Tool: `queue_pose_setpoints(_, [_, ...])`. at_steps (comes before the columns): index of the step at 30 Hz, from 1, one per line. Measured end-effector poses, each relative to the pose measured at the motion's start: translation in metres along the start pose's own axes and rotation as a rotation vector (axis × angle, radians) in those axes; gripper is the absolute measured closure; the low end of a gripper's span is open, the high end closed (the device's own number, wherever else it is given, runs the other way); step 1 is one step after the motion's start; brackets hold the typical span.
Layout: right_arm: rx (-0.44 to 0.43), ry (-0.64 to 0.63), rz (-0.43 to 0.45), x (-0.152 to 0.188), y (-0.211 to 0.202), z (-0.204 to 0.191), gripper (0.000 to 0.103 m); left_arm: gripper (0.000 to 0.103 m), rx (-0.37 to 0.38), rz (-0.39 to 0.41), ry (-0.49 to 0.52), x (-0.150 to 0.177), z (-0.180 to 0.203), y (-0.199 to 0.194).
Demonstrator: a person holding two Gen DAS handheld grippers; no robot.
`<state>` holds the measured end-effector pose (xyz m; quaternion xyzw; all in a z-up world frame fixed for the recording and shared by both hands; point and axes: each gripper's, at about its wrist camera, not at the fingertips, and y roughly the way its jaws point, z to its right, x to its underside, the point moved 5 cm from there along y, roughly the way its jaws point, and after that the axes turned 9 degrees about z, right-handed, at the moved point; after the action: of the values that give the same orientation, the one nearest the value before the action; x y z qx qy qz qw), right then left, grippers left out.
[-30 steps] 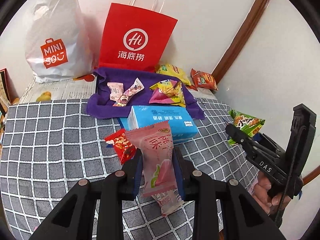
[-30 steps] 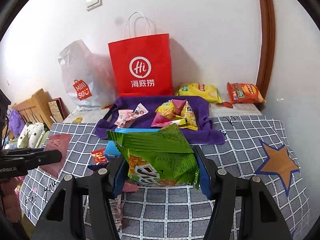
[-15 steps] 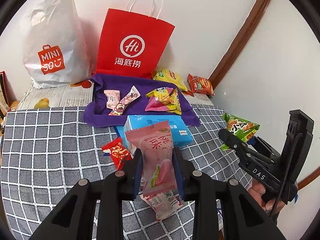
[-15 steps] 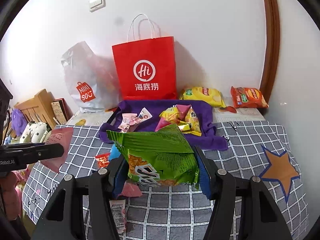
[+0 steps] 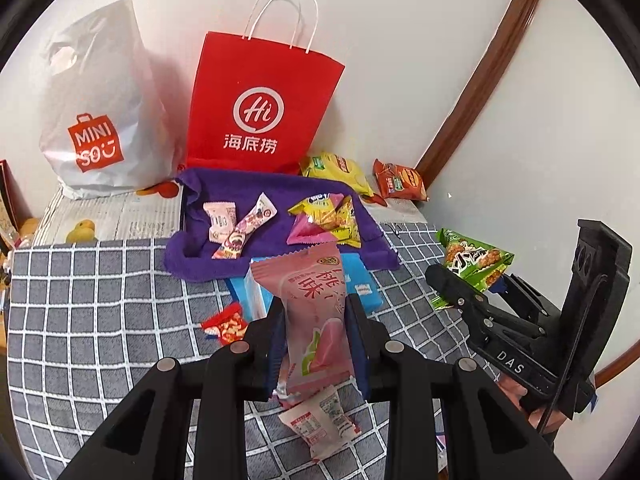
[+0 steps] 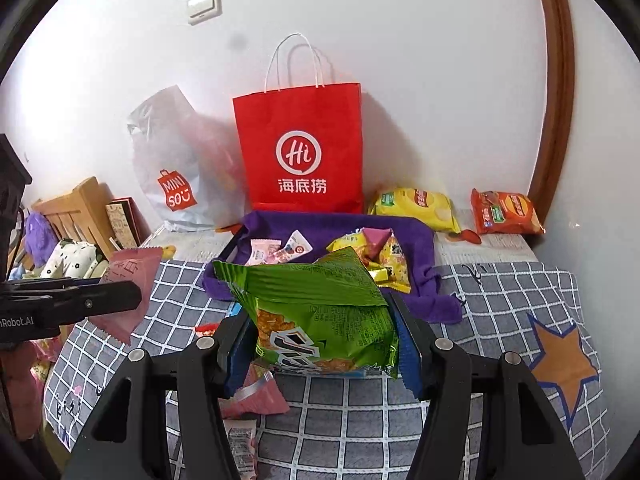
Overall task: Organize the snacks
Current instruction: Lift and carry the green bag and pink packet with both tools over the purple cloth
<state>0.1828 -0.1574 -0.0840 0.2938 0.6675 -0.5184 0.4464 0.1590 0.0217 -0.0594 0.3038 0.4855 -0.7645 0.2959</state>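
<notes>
A white wall and a brown curved wooden trim [image 6: 554, 120] back a surface covered by a grey cloth with a white grid [image 5: 100, 320]; whether a desk lies under it cannot be told.

The left claw [image 5: 316, 344] is clamped on a pink peach-flavour snack packet [image 5: 316, 312], held upright above the cloth, its pads pressing both long edges. The right claw [image 6: 324, 344] grips a green crinkled snack bag [image 6: 320, 312] by its sides, raised over the cloth near the right edge.

Just below the pink packet lies a small pink-and-white sachet [image 5: 320, 420] on the cloth. Beyond it sit a light blue tissue pack [image 5: 364, 280] and, to the left, a small red wrapped snack [image 5: 226, 324]. Farther off, a purple towel [image 5: 240, 188] carries two pink candy wrappers [image 5: 236, 224] on its left and a heap of yellow and pink triangular packets [image 5: 328, 220] on its right.

Against the wall stand a red paper bag with white handles [image 5: 260, 108] and, to its left, a white plastic shopping bag with a red logo [image 5: 96, 120]. To the right of the red bag lie a yellow crisp bag [image 6: 416, 206] and an orange crisp bag [image 6: 506, 212].
</notes>
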Motion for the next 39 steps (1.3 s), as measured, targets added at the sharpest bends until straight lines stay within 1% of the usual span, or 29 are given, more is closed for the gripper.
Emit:
queue_pose_setpoints(9, [-0.012,-0.003,0.008,-0.014,0.012,0.001,0.043,0.076,-0.005,0.004,0.008,-0.016,-0.002,0.013])
queue_pose_setpoints(15, [-0.010,-0.001,0.011,-0.026,0.026,0.008,0.043,0.076,-0.020,0.013,0.010,-0.034,-0.010,0.022])
queue_pose_setpoints(22, [-0.014,-0.021,0.011,-0.048,0.050,0.012,0.043,0.076,-0.032,0.021,0.012,-0.058,-0.015,0.041])
queue_pose_setpoints(33, [-0.031,-0.034,-0.004,-0.068,0.089,0.016,0.043,0.076,-0.034,0.014,0.020,-0.080,-0.018,0.074])
queue_pose_setpoints(39, [-0.032,-0.023,-0.004,-0.078,0.109,0.022,0.043,0.076,-0.051,0.004,0.022,-0.091,-0.028,0.092])
